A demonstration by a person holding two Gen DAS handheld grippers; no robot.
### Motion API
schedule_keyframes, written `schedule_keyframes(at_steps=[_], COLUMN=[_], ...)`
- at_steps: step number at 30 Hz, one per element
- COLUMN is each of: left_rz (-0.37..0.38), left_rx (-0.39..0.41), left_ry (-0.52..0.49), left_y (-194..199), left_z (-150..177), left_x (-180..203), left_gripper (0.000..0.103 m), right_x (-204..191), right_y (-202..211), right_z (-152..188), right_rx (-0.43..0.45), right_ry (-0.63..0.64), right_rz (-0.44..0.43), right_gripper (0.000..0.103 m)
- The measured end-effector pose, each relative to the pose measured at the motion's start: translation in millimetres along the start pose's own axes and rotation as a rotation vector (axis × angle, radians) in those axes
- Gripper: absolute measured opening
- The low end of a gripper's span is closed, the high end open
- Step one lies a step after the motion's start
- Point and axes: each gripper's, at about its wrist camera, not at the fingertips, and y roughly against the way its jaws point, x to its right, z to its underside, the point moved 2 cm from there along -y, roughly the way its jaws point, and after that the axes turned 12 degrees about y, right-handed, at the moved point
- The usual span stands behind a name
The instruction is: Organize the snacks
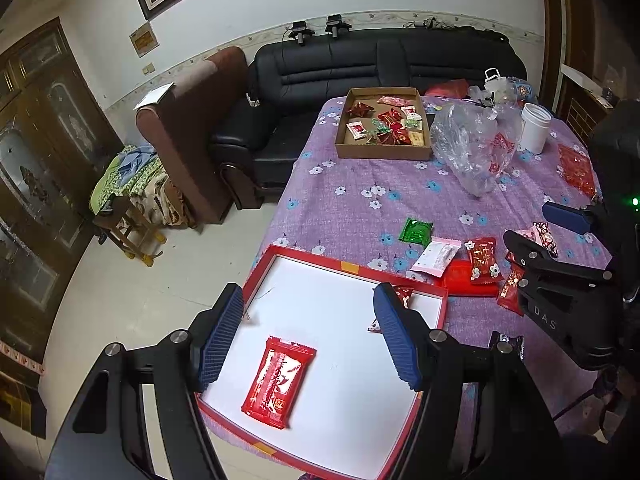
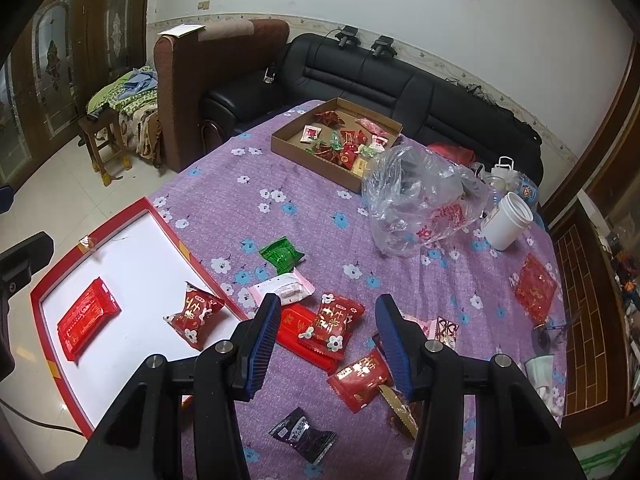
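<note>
Purple flowered cloth covers the table (image 2: 280,168), and a shallow red-rimmed tray (image 1: 438,312) with a white floor sits at its near left corner, serving as the landmark here. The left gripper (image 1: 308,332) hovers above the tray, tilted down toward it, its blue ribbed fingers (image 1: 222,336) spread wide and holding nothing. Directly below it, on the tray floor, lies a flat red snack packet (image 1: 276,380) with pale printing too blurred to read. The right gripper (image 2: 326,344) hangs over the cloth just right of the tray, its jaws likewise parted and empty. Between and beneath its fingers sits a cluster of red candy wrappers (image 2: 336,322) printed with gold Chinese characters and white blossoms; the characters are too small to read. One matching red candy (image 2: 194,314) already lies inside the tray near its right rim. A black wrapped sweet (image 2: 302,434) lies nearer the camera than the cluster, a pink-and-white packet (image 2: 284,286) and a green packet (image 2: 282,256) beyond it. Far from the tray, a brown cardboard box (image 2: 296,146) holds assorted sweets, beside a crumpled clear plastic bag (image 2: 416,200) and a white plastic jar (image 2: 506,220). In the left view, the right tool's black body shows the letters "DAS".
</note>
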Motion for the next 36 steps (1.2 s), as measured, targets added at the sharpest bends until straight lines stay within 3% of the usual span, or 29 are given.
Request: schedule_keyframes(at_steps=[36], left_rz=[0.014], left_rx=[-0.041], left_ry=[-0.042], left_y=[-15.3], left_z=[0.9], left_x=[14.4], left_gripper=[0.067], right_x=[9.9], right_y=[-5.9], right_z=[4.3], right_rx=[-0.022], right_ry=[-0.015], right_rz=[0.020], right_gripper=[0.051])
